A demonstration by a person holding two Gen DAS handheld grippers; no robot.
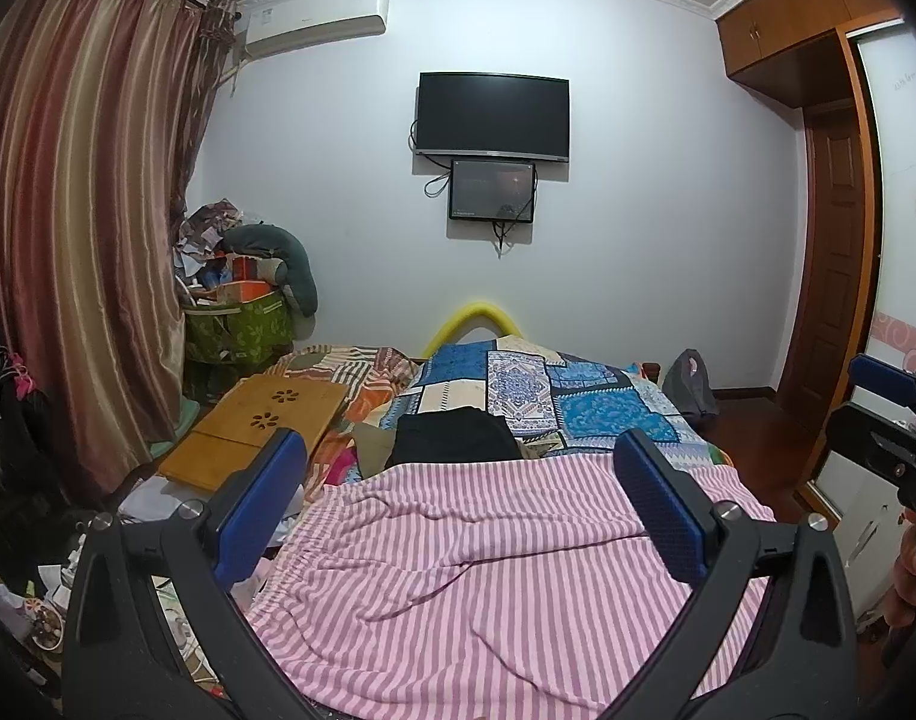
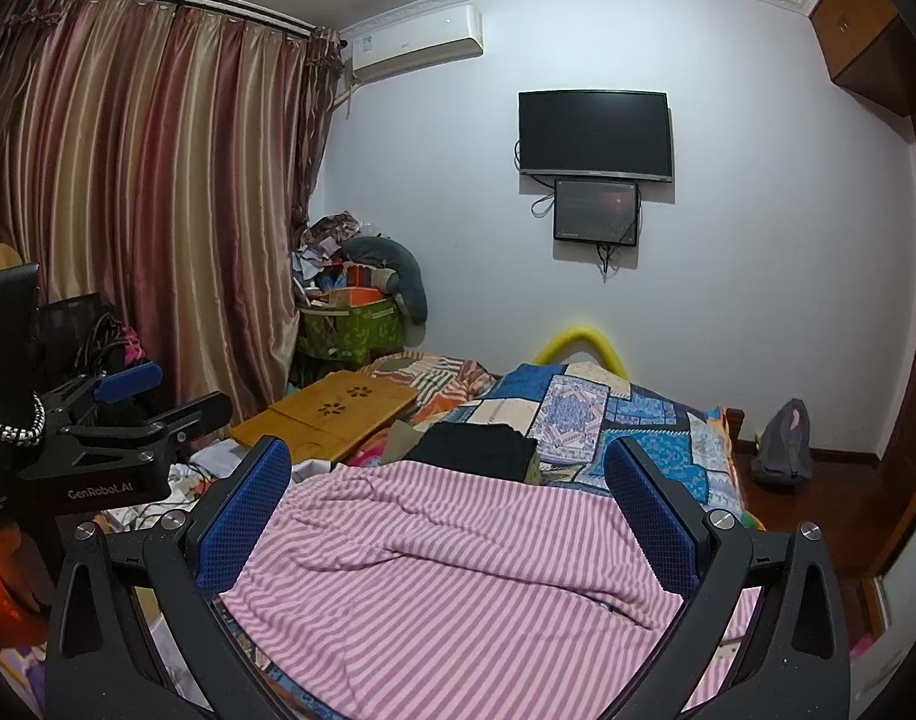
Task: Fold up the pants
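Observation:
Pink-and-white striped pants (image 1: 487, 570) lie spread and wrinkled across the near end of the bed; they also show in the right wrist view (image 2: 458, 576). My left gripper (image 1: 458, 504) is open, held above the pants, touching nothing. My right gripper (image 2: 446, 510) is open too, hovering above the same cloth. The right gripper also shows at the right edge of the left wrist view (image 1: 889, 420), and the left gripper at the left of the right wrist view (image 2: 128, 414). Both are empty.
A folded black garment (image 1: 455, 438) lies just past the pants on a blue patchwork quilt (image 1: 577, 396). A bamboo lap tray (image 1: 260, 426) sits to the left. Clutter and a green bin (image 1: 242, 330) stand by the curtain. A grey backpack (image 1: 691, 384) sits on the floor right.

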